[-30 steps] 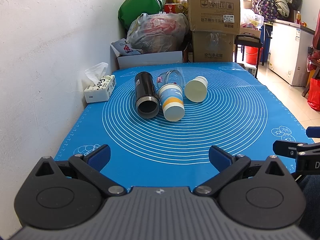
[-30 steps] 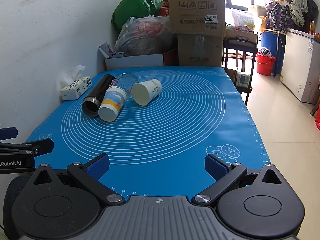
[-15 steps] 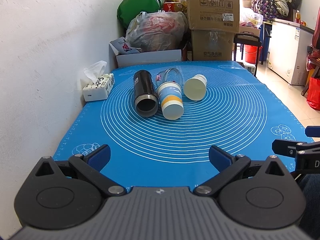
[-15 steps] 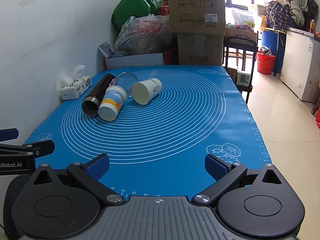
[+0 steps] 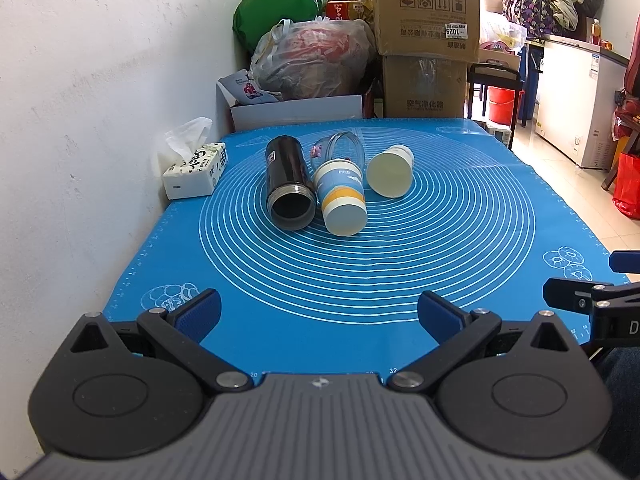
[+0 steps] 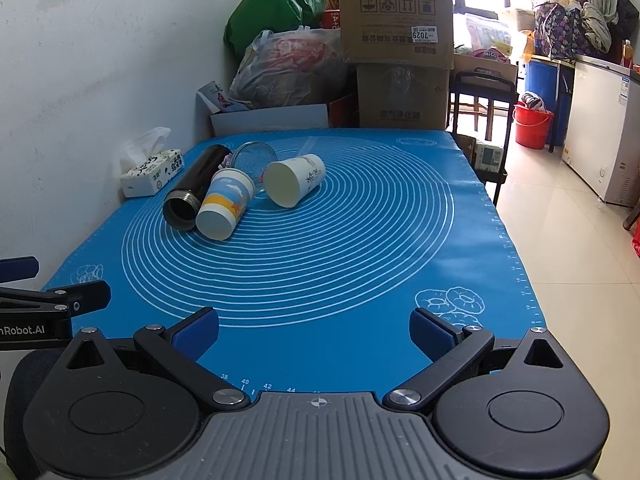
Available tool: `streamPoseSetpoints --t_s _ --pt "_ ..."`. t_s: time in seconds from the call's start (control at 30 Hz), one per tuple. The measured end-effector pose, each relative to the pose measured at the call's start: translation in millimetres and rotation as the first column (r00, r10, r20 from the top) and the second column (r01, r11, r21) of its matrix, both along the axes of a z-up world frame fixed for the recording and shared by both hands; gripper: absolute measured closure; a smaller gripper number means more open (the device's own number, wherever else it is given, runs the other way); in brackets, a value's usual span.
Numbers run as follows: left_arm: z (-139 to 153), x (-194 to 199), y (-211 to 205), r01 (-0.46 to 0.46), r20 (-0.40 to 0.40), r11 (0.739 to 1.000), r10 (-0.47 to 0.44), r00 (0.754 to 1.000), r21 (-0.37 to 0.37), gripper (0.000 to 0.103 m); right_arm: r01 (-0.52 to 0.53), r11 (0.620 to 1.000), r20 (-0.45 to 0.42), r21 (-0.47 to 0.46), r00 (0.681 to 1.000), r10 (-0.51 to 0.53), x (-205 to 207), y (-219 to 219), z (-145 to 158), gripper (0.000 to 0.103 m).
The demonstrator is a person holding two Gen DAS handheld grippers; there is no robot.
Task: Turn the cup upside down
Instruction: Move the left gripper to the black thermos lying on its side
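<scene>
Since the earlier frames both grippers have barely shifted; the left view has eased very slightly nearer the cups, and nothing on the mat has moved.

Largest, the blue mat (image 5: 460, 216) spreads out ahead of both sets of jaws. The left gripper (image 5: 319, 314) and the right gripper (image 6: 314, 330) each hang over its near edge, jaws spread wide and holding nothing.

Four vessels lie on their sides well beyond the jaws, ahead and slightly left of the left gripper's gap. One black flask (image 5: 289, 184) lies with its long axis running toward the camera, open mouth facing the jaws. Touching its right side is one blue-and-yellow paper cup (image 5: 341, 198), long axis likewise toward the jaws, wide end nearest. One white paper cup (image 5: 390, 171) lies just right of it, mouth toward the jaws, base angled away to the right in the right wrist view (image 6: 295, 180). Behind them sits one clear glass (image 5: 345, 148), probably on its side too, though its outline is hard to read.

One tissue box (image 5: 195, 170) rests far left against the wall.
</scene>
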State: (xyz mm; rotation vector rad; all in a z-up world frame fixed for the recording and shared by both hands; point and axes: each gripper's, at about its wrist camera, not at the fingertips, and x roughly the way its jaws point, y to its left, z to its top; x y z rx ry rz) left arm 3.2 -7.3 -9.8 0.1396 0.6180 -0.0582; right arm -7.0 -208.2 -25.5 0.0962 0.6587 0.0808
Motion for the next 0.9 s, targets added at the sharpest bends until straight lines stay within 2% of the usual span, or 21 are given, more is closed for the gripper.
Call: streamPoseSetpoints --t_s 0.4,0.9 --pt "-2 20 5 -0.028 -0.017 0.999 0.027 0.999 -0.019 0.0 0.002 1.0 0.013 -0.008 1.0 -0.002 10 -5 4 0.001" --pt "7 120 23 -0.119 0.032 0.993 0.119 0.992 -0.015 0.0 -0.009 1.0 0.023 -0.012 1.0 0.009 71 -19 6 0.001"
